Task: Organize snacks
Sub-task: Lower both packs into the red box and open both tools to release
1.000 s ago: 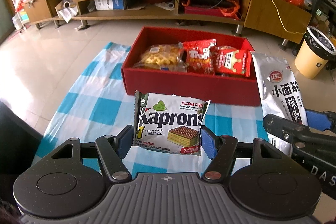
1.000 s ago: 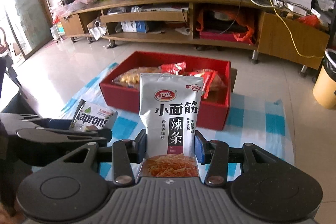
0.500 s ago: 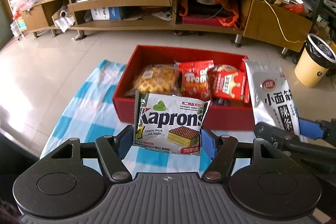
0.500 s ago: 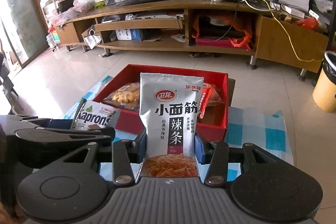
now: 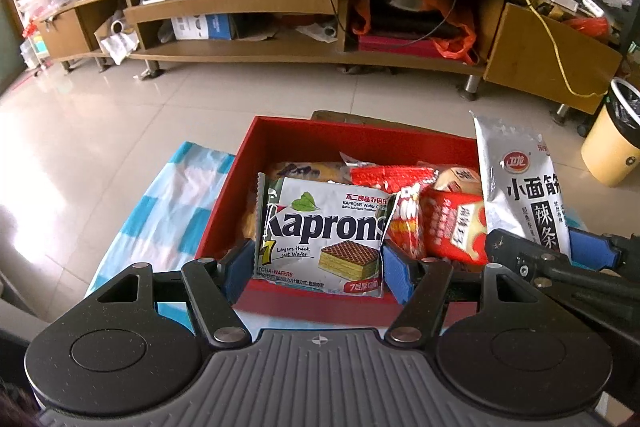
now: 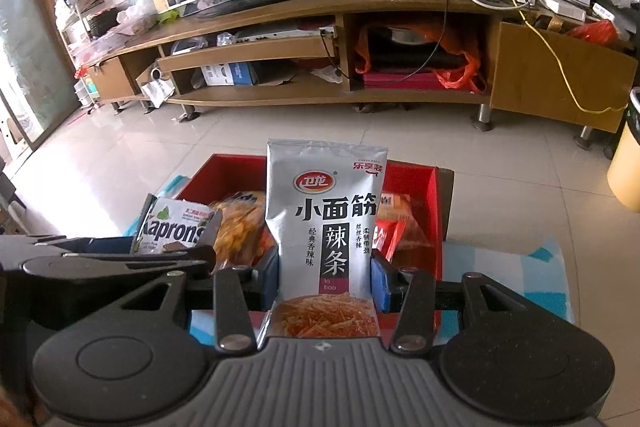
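My left gripper (image 5: 318, 269) is shut on a white Kaprons wafer pack (image 5: 324, 235) and holds it over the near left part of the red box (image 5: 360, 135). My right gripper (image 6: 324, 277) is shut on a silver spicy-strip bag (image 6: 326, 227), upright over the box's near side (image 6: 434, 195). The bag also shows in the left wrist view (image 5: 524, 191), and the wafer pack in the right wrist view (image 6: 176, 231). Several snack packs lie in the box: a yellow one (image 6: 240, 227) and red ones (image 5: 452, 227).
The box sits on a blue-and-white checked cloth (image 5: 160, 223) on a low surface. Beyond is tiled floor (image 5: 120, 115), a long wooden TV stand (image 5: 280, 7) and a yellow bin (image 5: 612, 143) at the right.
Both grippers have moved forward and up with their packs. They now hang over the red box instead of in front of it.
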